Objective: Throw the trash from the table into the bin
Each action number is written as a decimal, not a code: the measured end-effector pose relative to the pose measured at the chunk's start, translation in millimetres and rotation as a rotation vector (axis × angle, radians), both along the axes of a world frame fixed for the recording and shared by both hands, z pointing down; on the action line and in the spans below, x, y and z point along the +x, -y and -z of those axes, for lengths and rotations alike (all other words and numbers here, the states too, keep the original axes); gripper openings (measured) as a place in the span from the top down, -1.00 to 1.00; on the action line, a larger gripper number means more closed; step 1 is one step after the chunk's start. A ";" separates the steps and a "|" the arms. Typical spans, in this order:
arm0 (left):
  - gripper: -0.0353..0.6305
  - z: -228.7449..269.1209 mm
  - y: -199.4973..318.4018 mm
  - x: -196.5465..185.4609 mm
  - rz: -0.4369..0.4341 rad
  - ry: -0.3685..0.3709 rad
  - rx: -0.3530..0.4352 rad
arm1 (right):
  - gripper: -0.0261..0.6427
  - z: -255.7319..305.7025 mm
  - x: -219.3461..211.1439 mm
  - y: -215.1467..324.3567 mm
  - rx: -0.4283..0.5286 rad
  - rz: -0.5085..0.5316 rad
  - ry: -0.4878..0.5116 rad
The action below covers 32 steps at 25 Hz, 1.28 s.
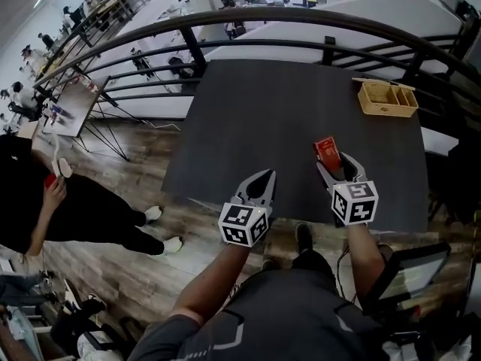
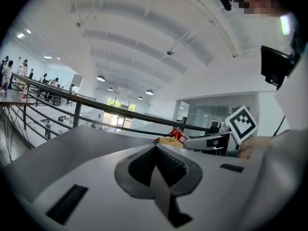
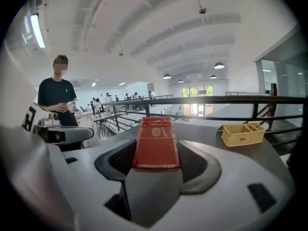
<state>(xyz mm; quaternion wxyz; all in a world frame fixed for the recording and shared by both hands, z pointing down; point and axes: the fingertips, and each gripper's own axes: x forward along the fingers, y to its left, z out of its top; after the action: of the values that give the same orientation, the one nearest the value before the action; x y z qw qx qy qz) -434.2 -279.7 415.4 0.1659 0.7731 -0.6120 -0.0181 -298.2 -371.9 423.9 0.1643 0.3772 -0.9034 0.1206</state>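
Observation:
A flat red box stands up from my right gripper, which is shut on its lower end above the near right part of the dark table. In the right gripper view the red box runs forward between the jaws of the right gripper. My left gripper hovers at the table's near edge, shut and empty. In the left gripper view the left gripper has its jaws pressed together, and the red box shows at the right. No bin is in view.
A compartmented wicker basket sits at the table's far right corner. A curved black railing runs behind the table. A person in black stands on the wooden floor to the left. A chair is at my right.

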 end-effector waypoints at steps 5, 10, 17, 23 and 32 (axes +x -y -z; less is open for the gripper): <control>0.87 4.6 -44.4 7.9 -0.038 -0.001 0.026 | 0.08 19.6 14.9 -60.0 0.033 -0.031 0.029; 0.87 5.1 -71.0 27.7 -0.089 -0.033 0.053 | 0.08 34.6 44.5 -110.0 0.054 -0.089 0.043; 0.87 14.0 -84.8 78.1 -0.179 -0.043 0.080 | 0.08 54.4 105.9 -144.0 0.084 -0.194 0.061; 0.87 27.1 -91.4 138.1 -0.244 -0.023 0.110 | 0.08 67.5 173.1 -162.4 0.111 -0.276 0.099; 0.87 32.7 -101.8 281.9 -0.307 -0.029 0.095 | 0.08 78.6 336.6 -193.0 0.127 -0.386 0.119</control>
<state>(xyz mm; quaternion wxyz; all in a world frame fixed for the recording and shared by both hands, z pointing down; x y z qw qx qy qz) -152.3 -177.9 382.7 0.1390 0.8641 -0.4826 -0.0325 38.4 -178.9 345.3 0.0603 0.5452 -0.8282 0.1146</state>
